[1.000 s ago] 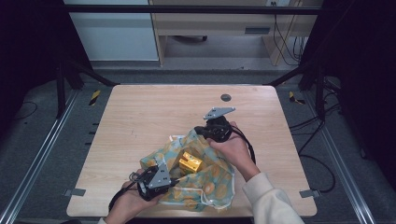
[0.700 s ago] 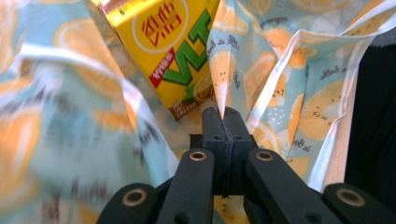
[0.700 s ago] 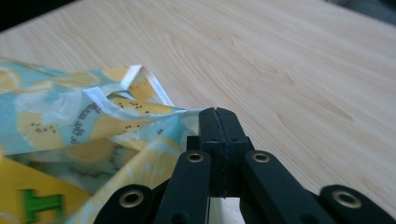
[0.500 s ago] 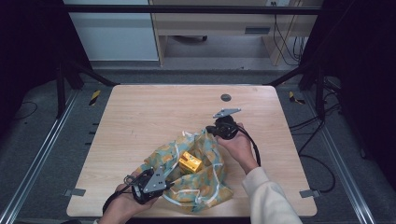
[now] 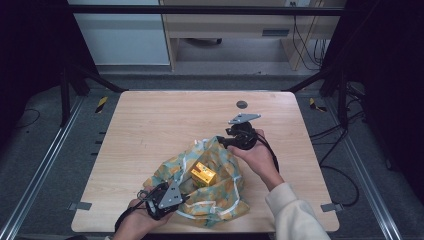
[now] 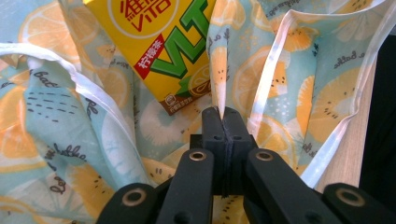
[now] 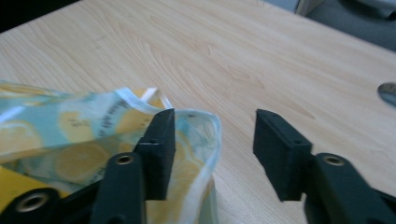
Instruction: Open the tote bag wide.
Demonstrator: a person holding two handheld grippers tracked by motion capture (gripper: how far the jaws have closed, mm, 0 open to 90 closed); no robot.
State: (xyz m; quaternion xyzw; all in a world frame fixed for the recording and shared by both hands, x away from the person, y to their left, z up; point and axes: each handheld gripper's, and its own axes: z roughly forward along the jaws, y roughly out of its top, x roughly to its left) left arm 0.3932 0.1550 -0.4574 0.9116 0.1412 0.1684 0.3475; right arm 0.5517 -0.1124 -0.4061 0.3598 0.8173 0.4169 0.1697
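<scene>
Cloth (image 5: 210, 180) printed with lemons lies rumpled near the table's (image 5: 150, 120) front edge, a yellow drink carton (image 5: 203, 174) on it. Since a second ago the right claw (image 7: 212, 149) has just spread, its jaws astride the cloth's far hem. The left claw (image 6: 224, 128) pinches the near fold, just before the carton.

Evenly lit wooden table (image 5: 165, 125) under soft overhead light, dark surroundings left and right. Faint shadows, no glare. Slightly soft high view. Gripper views bright; far tabletop and near jaws blurred.
</scene>
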